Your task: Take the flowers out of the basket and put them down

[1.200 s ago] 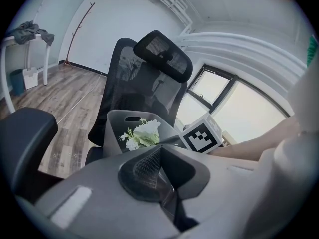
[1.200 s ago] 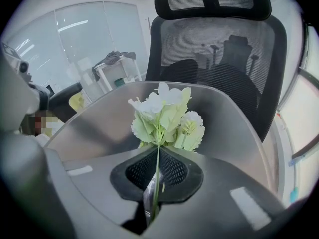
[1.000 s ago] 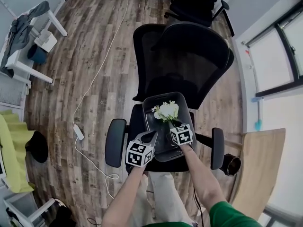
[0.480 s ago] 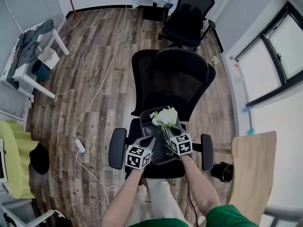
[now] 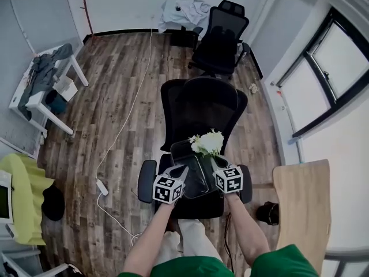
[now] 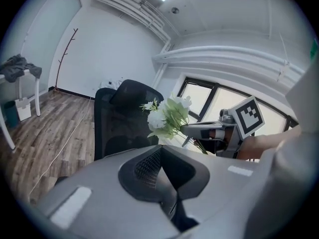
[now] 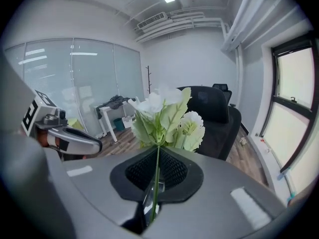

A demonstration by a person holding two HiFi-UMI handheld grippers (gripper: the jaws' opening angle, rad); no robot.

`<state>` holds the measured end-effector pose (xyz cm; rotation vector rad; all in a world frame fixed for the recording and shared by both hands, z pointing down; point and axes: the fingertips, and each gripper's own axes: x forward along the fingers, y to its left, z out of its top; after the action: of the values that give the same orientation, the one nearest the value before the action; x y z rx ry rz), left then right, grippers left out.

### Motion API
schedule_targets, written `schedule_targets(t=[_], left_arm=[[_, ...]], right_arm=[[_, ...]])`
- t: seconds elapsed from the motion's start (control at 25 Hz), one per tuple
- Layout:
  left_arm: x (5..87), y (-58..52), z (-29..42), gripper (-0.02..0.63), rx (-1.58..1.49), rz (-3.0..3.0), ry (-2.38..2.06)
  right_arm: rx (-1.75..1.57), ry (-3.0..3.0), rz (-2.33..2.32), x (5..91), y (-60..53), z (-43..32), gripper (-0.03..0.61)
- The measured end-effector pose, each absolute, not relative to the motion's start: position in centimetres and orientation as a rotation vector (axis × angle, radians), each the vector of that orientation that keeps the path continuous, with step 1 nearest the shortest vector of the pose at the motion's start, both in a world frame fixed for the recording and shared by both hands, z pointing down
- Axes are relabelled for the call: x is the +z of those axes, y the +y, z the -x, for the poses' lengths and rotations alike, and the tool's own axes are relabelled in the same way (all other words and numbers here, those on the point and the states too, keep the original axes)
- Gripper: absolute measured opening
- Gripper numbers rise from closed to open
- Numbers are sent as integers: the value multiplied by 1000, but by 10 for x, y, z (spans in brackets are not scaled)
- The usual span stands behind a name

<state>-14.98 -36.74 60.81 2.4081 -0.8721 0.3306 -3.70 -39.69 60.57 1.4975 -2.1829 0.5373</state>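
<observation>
Risk: the thin stem may twist or slip in the R gripper (image 7: 154,193), as the jaws pinch it low down w/ the top-heavy white blooms well above. The flowers (image 5: 209,143) could then drop back into the basket (image 5: 193,172) or off the office chair (image 5: 199,105). They're held just over the basket's far end. L gripper (image 5: 183,169): jaws together, nothing seen btwn them, tips at the basket's near-left rim. Both forearms reach fwd and down, side by side.

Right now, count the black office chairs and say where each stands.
2. One chair directly before the person, beneath the basket; the second chair farther back, near the far wall. More may be out of view.
</observation>
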Motion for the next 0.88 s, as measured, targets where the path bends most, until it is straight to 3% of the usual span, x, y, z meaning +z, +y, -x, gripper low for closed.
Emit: schedule_targets(t=[0.56, 0.88], left_arm=[[561, -327, 167, 18, 321, -2498, -844], [552, -315, 134, 18, 370, -2577, -707]], right_arm=[[443, -2196, -1603, 544, -335, 25, 11], [442, -2150, -1735, 529, -301, -2, 11]])
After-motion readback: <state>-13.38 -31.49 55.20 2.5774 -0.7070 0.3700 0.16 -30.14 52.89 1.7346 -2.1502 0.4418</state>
